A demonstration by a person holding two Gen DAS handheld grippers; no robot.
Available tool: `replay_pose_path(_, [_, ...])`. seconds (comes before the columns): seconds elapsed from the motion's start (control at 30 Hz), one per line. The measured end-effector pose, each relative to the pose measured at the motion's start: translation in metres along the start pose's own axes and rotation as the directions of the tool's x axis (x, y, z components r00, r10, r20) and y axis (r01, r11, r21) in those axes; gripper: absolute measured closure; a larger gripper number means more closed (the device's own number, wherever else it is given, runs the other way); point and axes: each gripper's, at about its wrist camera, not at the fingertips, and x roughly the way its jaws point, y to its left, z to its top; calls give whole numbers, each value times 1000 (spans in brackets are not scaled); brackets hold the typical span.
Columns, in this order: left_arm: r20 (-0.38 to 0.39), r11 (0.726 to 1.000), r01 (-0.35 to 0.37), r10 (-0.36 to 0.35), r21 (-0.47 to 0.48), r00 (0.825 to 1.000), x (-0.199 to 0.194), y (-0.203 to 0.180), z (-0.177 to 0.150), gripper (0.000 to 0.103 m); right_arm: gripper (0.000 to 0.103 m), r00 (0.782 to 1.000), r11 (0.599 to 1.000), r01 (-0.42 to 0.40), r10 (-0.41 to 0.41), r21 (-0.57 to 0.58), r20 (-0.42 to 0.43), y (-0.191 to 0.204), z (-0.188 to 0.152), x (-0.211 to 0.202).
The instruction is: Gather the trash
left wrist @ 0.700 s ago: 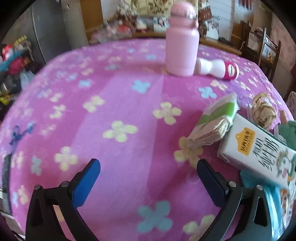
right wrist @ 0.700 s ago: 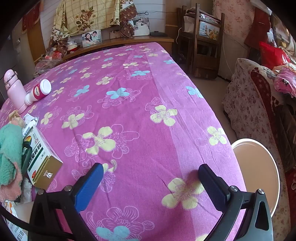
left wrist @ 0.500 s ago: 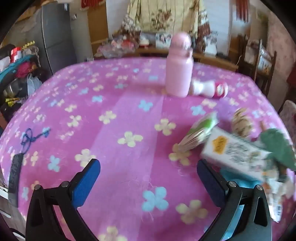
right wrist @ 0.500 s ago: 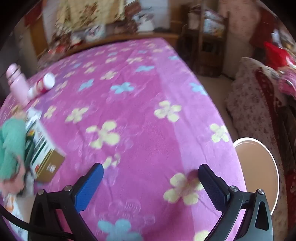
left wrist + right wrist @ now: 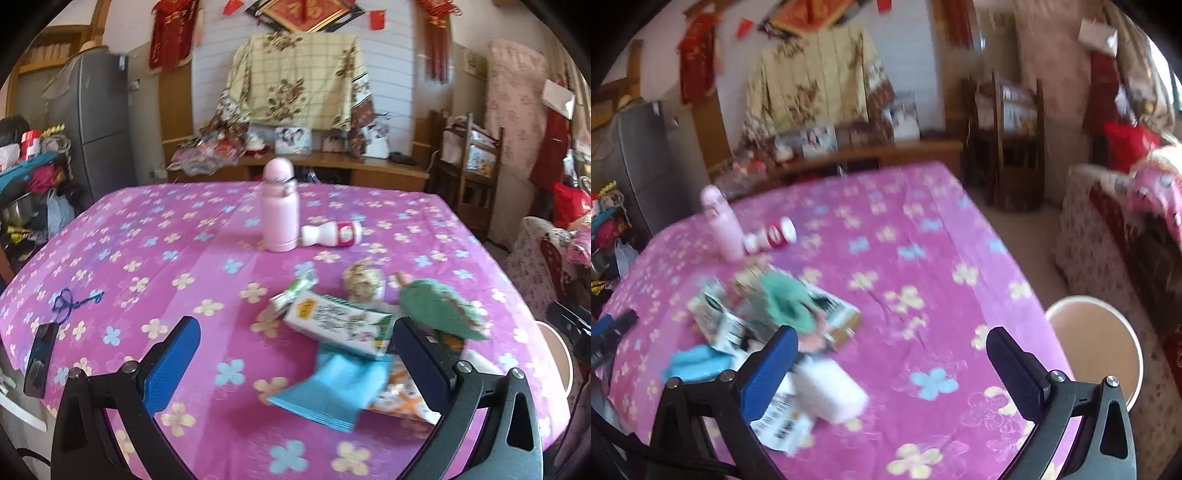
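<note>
both claws are spread wide with nothing between their pads: left gripper (image 5: 295, 363), right gripper (image 5: 892, 363). landmark: the upright pink bottle (image 5: 279, 206) on the flowered tablecloth (image 5: 147, 236). the trash pile (image 5: 354, 332), with its carton, blue packet and green cloth, lies nearer the cameras than it; a small yogurt bottle (image 5: 332, 233) lies just beside it.

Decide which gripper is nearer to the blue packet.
Left. The left gripper hangs open just in front of the blue packet. The right gripper is open too, with the packet off to its left.
</note>
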Motion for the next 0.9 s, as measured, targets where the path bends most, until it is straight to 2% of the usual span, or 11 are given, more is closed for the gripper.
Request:
replay_pose_path(0.2, [68, 1000, 14, -15, 17, 998, -27, -20, 6, 0, 0, 994, 999, -4, 9, -46, 109, 25, 12, -45])
replay_pose_path(0.53, [127, 1000, 11, -12, 10, 992, -44, -24, 9, 0, 0, 990, 997, -20, 30, -69, 139, 37, 14, -52])
replay_pose_path(0.9, [128, 1000, 11, -12, 6, 992, -41, -27, 7, 0, 0, 986, 995, -32, 47, -92, 162, 44, 12, -59])
